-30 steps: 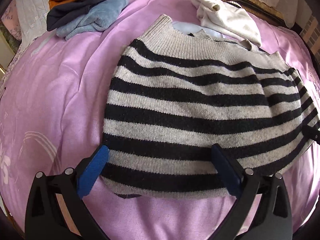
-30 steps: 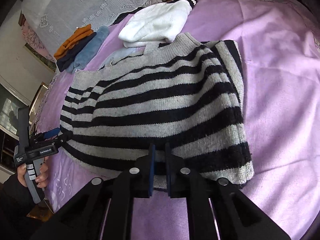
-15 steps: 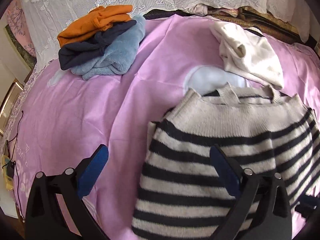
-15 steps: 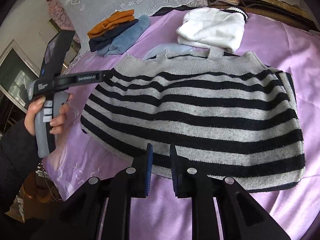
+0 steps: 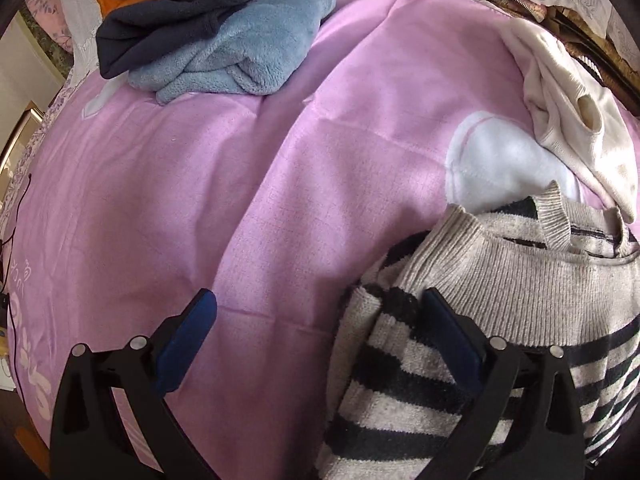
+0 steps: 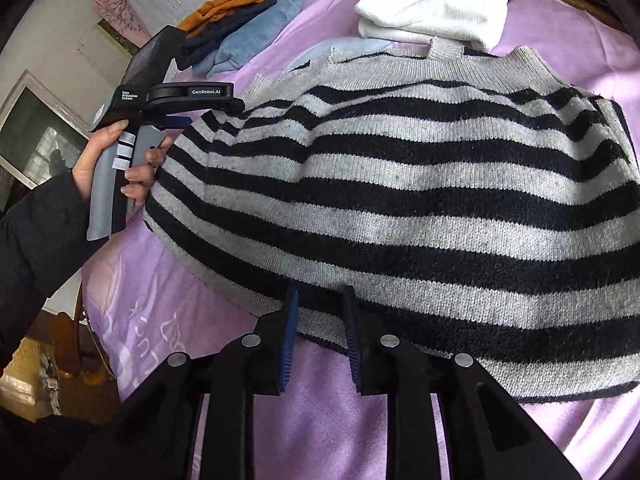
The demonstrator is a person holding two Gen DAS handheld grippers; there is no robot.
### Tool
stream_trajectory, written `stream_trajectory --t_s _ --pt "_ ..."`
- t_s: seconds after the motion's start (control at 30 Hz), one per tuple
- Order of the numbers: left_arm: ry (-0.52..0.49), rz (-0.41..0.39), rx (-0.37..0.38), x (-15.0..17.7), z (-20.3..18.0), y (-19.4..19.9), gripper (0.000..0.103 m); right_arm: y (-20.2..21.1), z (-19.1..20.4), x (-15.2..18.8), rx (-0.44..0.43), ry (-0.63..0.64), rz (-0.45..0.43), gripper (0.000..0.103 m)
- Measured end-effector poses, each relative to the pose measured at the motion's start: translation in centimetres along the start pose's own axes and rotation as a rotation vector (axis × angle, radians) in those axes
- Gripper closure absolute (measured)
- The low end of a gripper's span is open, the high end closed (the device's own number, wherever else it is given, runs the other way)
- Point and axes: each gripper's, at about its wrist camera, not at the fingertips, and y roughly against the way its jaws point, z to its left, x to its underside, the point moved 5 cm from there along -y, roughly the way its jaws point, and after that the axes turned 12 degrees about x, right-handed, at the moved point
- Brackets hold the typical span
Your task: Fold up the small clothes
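A grey and black striped sweater [image 6: 420,184] lies spread on the purple bedsheet [image 6: 360,420]. It also shows in the left wrist view [image 5: 500,340] at the lower right. My left gripper [image 5: 316,312] is open at the sweater's upper left corner, its right finger over the knit, its left finger over bare sheet. In the right wrist view the left gripper [image 6: 180,120] is held by a hand at the sweater's left edge. My right gripper [image 6: 318,300] is partly open at the sweater's near hem, with nothing held.
A pile of orange, navy and light blue clothes [image 5: 208,28] sits at the far left of the bed. A cream white garment [image 5: 572,120] lies beyond the sweater's collar, also in the right wrist view [image 6: 432,4]. The bed's left edge [image 6: 92,320] drops to the floor.
My left gripper moved from the sweater's near hem up to its upper left corner. My right gripper's jaws opened a little and let the hem go.
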Motion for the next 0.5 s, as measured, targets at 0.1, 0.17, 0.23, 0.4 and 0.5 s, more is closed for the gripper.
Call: stream_trajectory --t_s 0.1,0.17,0.23,0.4,0.5 --pt "-0.038 -0.032 -0.012 1.3 0.3 2.9 0.005 1.2 0.2 -0.3 -0.013 0.004 -0.016 0.079" --pt "-0.084 -0.062 0.000 3.2 0.4 5.1 0.005 2.3 1.1 -1.1 -0.018 0.031 -0.055 0.077" --pt "-0.124 -0.070 0.012 5.4 1.2 6.8 0.005 3.2 2.6 -2.0 -0.036 0.056 -0.080 0.077" --pt "-0.111 0.006 0.157 11.3 4.4 8.0 0.005 2.8 7.7 -3.6 -0.055 0.095 -0.104 0.072" --pt "-0.184 0.063 0.193 14.3 3.9 6.3 0.005 1.3 10.1 -3.6 -0.008 0.063 -0.107 0.066"
